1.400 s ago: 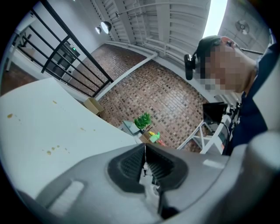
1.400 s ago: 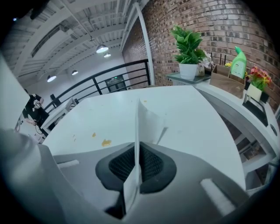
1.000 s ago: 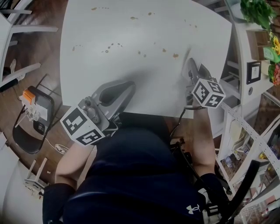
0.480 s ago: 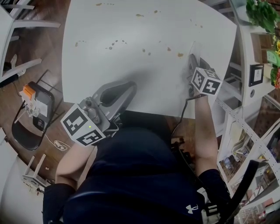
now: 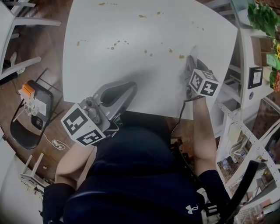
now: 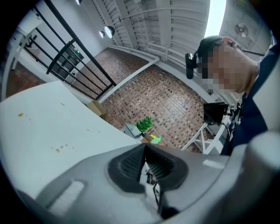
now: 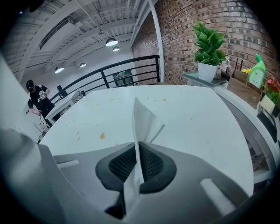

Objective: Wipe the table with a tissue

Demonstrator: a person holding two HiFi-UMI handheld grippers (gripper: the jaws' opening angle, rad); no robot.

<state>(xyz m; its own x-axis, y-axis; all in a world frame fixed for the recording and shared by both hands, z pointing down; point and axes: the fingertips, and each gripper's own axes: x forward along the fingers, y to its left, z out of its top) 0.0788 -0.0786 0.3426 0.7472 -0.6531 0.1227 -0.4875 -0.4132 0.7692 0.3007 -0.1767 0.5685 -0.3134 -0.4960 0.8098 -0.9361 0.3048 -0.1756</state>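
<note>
The white table [image 5: 131, 78] carries several small brown spots [image 5: 116, 43], and one spot [image 5: 181, 56] lies just left of my right gripper's tip. My right gripper [image 5: 191, 65] points steeply down at the table's right side. It is shut on a white tissue [image 7: 142, 122], a folded sheet that sticks out past the pads [image 7: 153, 162] toward the tabletop [image 7: 197, 122]. In the head view the tissue [image 5: 194, 51] shows only faintly. My left gripper [image 5: 127, 87] lies over the table's near edge, shut, with nothing between its pads [image 6: 131, 164].
A shelf unit [image 5: 251, 74] with green plants [image 5: 260, 13] stands along the table's right edge. A potted plant [image 7: 209, 48] and a green bottle [image 7: 258, 70] sit there. On the floor at left are a dark folding chair [image 5: 28, 122] and a white chair [image 5: 17, 22].
My right gripper, with the tissue, has sunk toward the tabletop and edged a little further onto the table. The left gripper has stayed in place.
</note>
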